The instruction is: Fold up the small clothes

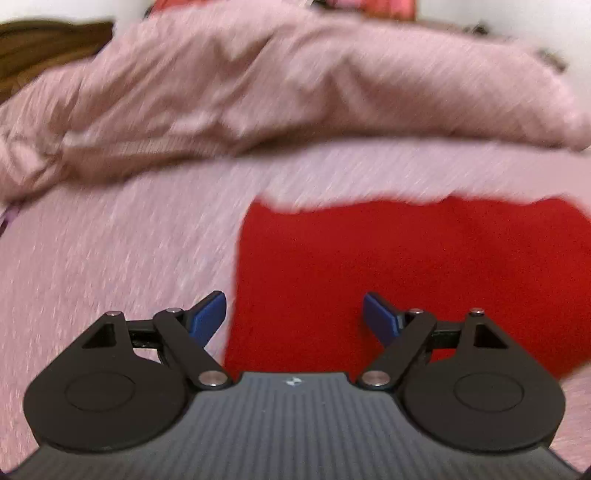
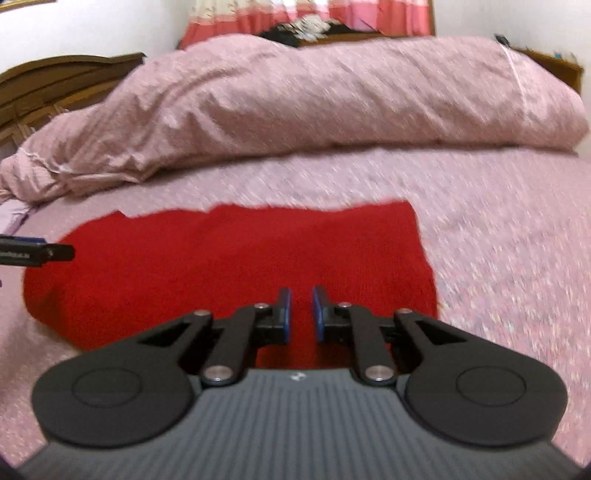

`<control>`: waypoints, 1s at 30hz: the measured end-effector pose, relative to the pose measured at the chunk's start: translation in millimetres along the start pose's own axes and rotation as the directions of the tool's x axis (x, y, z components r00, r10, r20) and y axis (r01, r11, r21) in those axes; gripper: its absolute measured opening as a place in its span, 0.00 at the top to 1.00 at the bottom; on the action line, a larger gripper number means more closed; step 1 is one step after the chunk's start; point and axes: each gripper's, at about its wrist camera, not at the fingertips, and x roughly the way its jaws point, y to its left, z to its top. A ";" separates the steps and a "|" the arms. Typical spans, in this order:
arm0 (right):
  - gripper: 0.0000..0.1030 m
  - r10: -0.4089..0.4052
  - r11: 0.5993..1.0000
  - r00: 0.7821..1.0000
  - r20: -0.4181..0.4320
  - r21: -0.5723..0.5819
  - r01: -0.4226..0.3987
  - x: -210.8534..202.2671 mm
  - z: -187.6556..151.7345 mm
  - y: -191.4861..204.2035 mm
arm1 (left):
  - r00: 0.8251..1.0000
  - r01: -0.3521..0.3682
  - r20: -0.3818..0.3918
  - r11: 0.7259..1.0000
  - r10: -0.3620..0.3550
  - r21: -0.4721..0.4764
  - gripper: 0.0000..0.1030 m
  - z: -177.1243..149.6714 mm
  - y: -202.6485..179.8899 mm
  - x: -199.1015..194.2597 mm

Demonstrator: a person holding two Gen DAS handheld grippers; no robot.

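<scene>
A red cloth (image 2: 229, 266) lies flat on the pink bedspread (image 2: 498, 229); it also shows in the left wrist view (image 1: 406, 273). My left gripper (image 1: 295, 314) is open and empty, with its blue pads (image 1: 208, 314) wide apart above the cloth's left edge. Its tip also shows at the left edge of the right wrist view (image 2: 37, 253). My right gripper (image 2: 300, 310) hovers over the cloth's near right part, its blue pads (image 2: 285, 314) a narrow gap apart with nothing between them.
A rumpled pink duvet (image 2: 314, 103) is piled across the far side of the bed. A brown wooden headboard (image 2: 55, 85) stands at the far left. Pink and red curtains (image 2: 306, 18) hang behind. Both views are motion-blurred.
</scene>
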 end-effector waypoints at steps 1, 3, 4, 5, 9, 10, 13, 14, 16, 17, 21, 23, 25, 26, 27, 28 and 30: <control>0.88 -0.002 1.000 1.000 -0.005 0.017 0.002 2.4 -2.7 -4.8 | 1.000 0.005 -0.026 0.999 -0.006 -0.032 0.16 -4.1 6.4 8.8; 0.88 0.034 0.998 0.999 0.008 0.059 -0.035 4.0 -6.7 -16.1 | 0.997 0.069 -0.030 0.986 -0.074 -0.154 0.16 -10.3 25.0 15.4; 0.88 0.047 0.996 0.999 0.011 0.082 -0.048 4.0 -7.3 -20.1 | 0.995 0.085 -0.041 0.976 -0.095 -0.201 0.16 -11.1 31.1 16.2; 0.88 0.059 0.992 0.998 0.012 0.108 -0.060 3.8 -7.3 -23.6 | 0.994 0.089 -0.043 0.973 -0.100 -0.211 0.16 -11.1 33.0 15.8; 0.88 0.083 0.975 0.996 0.031 0.205 -0.087 -0.2 -9.1 -32.9 | 0.998 0.053 -0.030 0.990 -0.057 -0.127 0.16 -9.9 26.2 3.9; 0.88 0.086 0.967 0.995 0.044 0.237 -0.094 -2.6 -10.5 -35.6 | 0.998 0.049 -0.025 0.991 -0.053 -0.123 0.16 -10.8 26.9 -1.4; 0.87 0.100 0.935 0.991 0.086 0.334 -0.123 -16.7 -16.3 -45.1 | 0.997 0.073 -0.005 0.985 -0.075 -0.158 0.16 -17.3 34.8 -21.2; 0.83 0.106 0.926 0.989 0.104 0.352 -0.136 -23.4 -19.0 -47.3 | 0.997 0.076 0.003 0.982 -0.077 -0.174 0.16 -20.1 39.6 -27.4; 0.83 0.106 0.918 0.986 0.125 0.368 -0.145 -37.0 -23.6 -49.7 | 0.997 0.079 0.031 0.976 -0.074 -0.204 0.16 -26.3 51.5 -41.3; 0.82 0.108 0.919 0.986 0.127 0.367 -0.148 -41.6 -25.1 -49.9 | 0.997 0.078 0.042 0.974 -0.071 -0.214 0.16 -30.1 56.6 -49.3; 0.81 0.110 0.933 0.987 0.117 0.330 -0.143 -57.0 -31.2 -47.0 | 0.998 0.036 0.054 0.977 -0.025 -0.210 0.16 -43.3 72.9 -70.3; 0.80 0.096 0.934 0.989 0.108 0.335 -0.128 -61.2 -34.1 -46.8 | 0.998 0.051 0.057 0.980 -0.041 -0.193 0.16 -46.0 74.9 -76.1; 0.75 0.086 0.918 0.990 0.108 0.376 -0.121 -64.2 -38.4 -49.0 | 0.996 0.065 0.066 0.980 -0.054 -0.185 0.16 -47.3 72.5 -81.4; 0.56 0.076 0.902 0.991 0.110 0.416 -0.115 -64.8 -41.3 -50.8 | 0.995 0.074 0.072 0.980 -0.062 -0.184 0.16 -47.4 70.0 -83.3; 0.38 0.061 0.886 0.992 0.111 0.451 -0.105 -65.3 -44.7 -52.1 | 0.994 0.085 0.079 0.979 -0.072 -0.183 0.16 -46.9 66.7 -83.6; 0.31 0.043 0.870 0.993 0.112 0.484 -0.092 -64.8 -47.8 -52.6 | 0.993 0.096 0.084 0.978 -0.081 -0.184 0.16 -46.9 62.5 -85.2; 0.26 0.041 0.845 0.994 0.103 0.526 -0.090 -61.8 -53.0 -53.0 | 0.991 0.120 0.088 0.977 -0.105 -0.178 0.16 -46.5 52.5 -86.4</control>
